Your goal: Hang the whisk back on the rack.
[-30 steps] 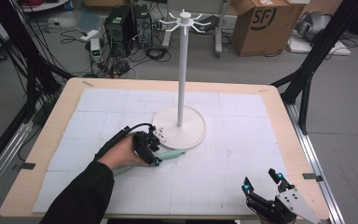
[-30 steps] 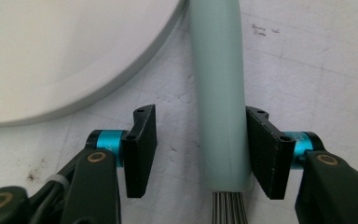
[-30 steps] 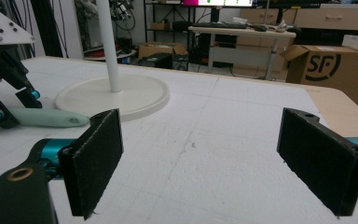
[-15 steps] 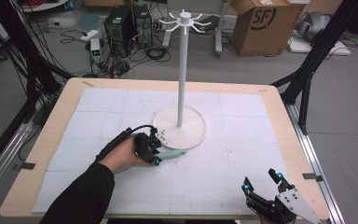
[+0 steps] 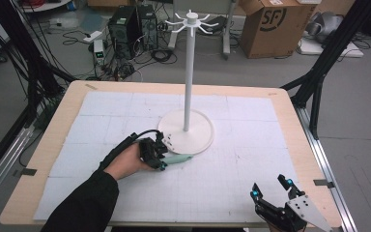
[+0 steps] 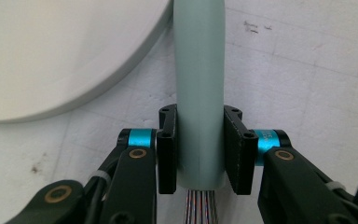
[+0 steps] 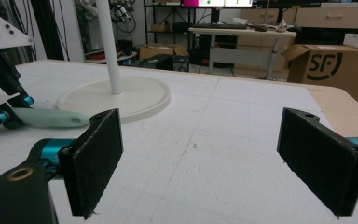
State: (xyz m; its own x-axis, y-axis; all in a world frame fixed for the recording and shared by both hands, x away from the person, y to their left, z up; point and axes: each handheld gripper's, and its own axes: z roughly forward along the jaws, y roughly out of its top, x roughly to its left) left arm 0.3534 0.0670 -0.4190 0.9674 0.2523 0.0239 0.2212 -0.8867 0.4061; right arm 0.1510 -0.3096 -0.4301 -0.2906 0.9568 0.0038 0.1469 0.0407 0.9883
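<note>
White matting covers the table [image 5: 280,104] in the high view, where the left gripper [image 5: 160,157] has barely shifted over the last second, its pale green handle [image 5: 178,159] resting by the hook stand's base [image 5: 193,137]; I judge the grasp settled. Its own view shows both jaws pinching the handle [image 6: 199,93] flat on the mat. In the right gripper view, the right gripper [image 7: 219,158] is spread wide and empty, well apart.

In my left gripper view the pale green handle [image 6: 199,93] runs off the frame at 12 o'clock, so I cannot see its far end, and the white stand base [image 6: 60,51] is cut at 10 o'clock. In the high view my right gripper [image 5: 272,190] is clipped at 6 o'clock; small marks on the base [image 5: 170,140] are too tiny to read.
</note>
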